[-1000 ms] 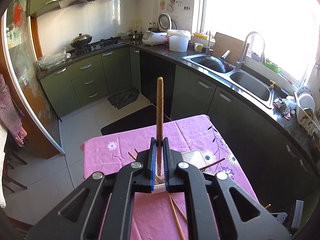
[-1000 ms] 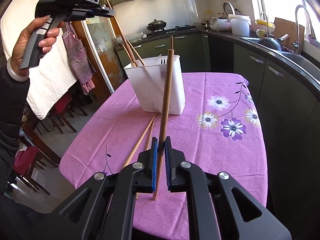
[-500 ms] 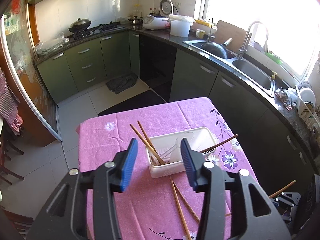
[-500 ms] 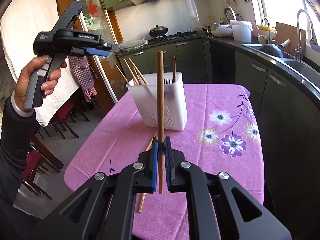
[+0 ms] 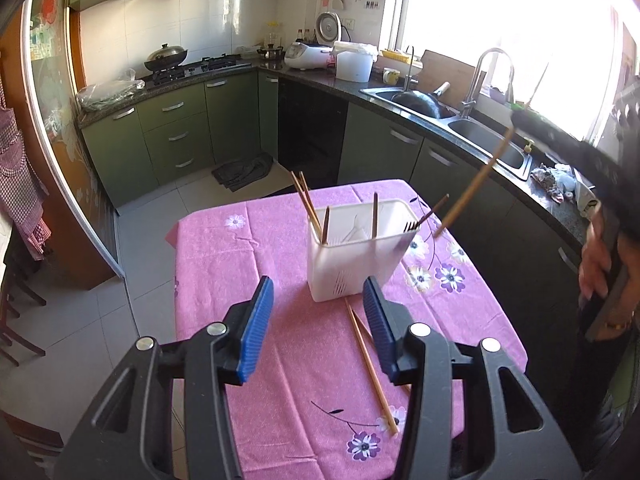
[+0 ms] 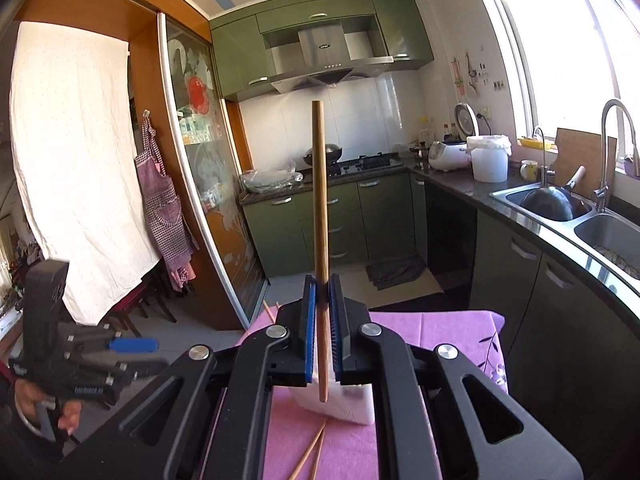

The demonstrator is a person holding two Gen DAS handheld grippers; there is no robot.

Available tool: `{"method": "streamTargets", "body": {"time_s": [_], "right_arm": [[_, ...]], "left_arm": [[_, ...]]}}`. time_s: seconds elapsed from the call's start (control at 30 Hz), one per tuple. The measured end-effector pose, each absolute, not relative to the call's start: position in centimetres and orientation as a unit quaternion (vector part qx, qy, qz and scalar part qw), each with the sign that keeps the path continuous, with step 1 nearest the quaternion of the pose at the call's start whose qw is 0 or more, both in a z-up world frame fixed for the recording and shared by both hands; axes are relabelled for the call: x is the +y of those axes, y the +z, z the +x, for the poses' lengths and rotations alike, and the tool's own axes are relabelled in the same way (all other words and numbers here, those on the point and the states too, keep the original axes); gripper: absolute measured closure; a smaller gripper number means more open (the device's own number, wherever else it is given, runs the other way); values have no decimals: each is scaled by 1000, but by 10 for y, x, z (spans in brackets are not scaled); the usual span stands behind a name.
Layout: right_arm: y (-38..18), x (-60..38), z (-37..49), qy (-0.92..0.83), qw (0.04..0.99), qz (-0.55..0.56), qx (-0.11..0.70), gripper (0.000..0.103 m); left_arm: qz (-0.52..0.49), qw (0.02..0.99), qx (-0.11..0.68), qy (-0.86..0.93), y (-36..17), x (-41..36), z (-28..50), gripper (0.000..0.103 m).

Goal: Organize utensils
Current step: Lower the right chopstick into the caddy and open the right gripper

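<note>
A white utensil holder (image 5: 356,256) stands on the pink flowered tablecloth (image 5: 240,248) with several brown chopsticks and a fork upright in it. My left gripper (image 5: 318,328) hangs open in front of the holder, nothing between its blue pads. Two loose chopsticks (image 5: 372,364) lie on the cloth just below the holder. My right gripper (image 6: 320,312) is shut on a chopstick (image 6: 320,200), held nearly upright above the holder (image 6: 352,404). In the left wrist view that chopstick (image 5: 472,184) slants down from the blurred right gripper (image 5: 520,120) toward the holder's right side.
Green cabinets, a stove and a double sink (image 5: 480,136) line the kitchen walls beyond the table. A person's hand (image 5: 600,256) grips the right tool at the right edge. Chairs (image 6: 132,308) and a hanging apron (image 6: 160,200) stand left of the table.
My left gripper opened and let go of its chopstick, then drew back and lower from the holder. My right gripper rose from the table with its chopstick to above the holder.
</note>
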State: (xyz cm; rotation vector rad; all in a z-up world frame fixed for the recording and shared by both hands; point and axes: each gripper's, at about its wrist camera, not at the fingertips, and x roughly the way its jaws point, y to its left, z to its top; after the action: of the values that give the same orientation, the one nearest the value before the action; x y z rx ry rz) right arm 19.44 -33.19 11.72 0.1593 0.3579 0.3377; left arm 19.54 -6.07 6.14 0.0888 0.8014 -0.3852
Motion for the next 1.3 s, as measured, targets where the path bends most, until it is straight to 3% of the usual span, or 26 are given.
{"method": "streamTargets", "body": {"time_s": [0.3, 0.53, 0.7, 0.83, 1.2, 1.3], "right_arm": [[79, -313, 290, 138, 957, 70, 247, 95], [47, -302, 309, 146, 945, 62, 287, 95], [66, -307, 264, 164, 951, 58, 256, 94], [60, -314, 210, 172, 951, 38, 256, 85], [-77, -369, 162, 123, 918, 74, 370, 85], [-96, -383, 155, 121, 912, 99, 379, 85]], "left_arm": [[38, 886, 426, -182, 26, -47, 197, 58], [45, 873, 449, -186, 10, -56, 204, 58], [56, 859, 470, -194, -6, -73, 205, 58], [59, 839, 503, -202, -33, -93, 211, 58], [85, 788, 583, -178, -118, -155, 250, 58], [96, 783, 592, -166, -131, -166, 262, 68]]}}
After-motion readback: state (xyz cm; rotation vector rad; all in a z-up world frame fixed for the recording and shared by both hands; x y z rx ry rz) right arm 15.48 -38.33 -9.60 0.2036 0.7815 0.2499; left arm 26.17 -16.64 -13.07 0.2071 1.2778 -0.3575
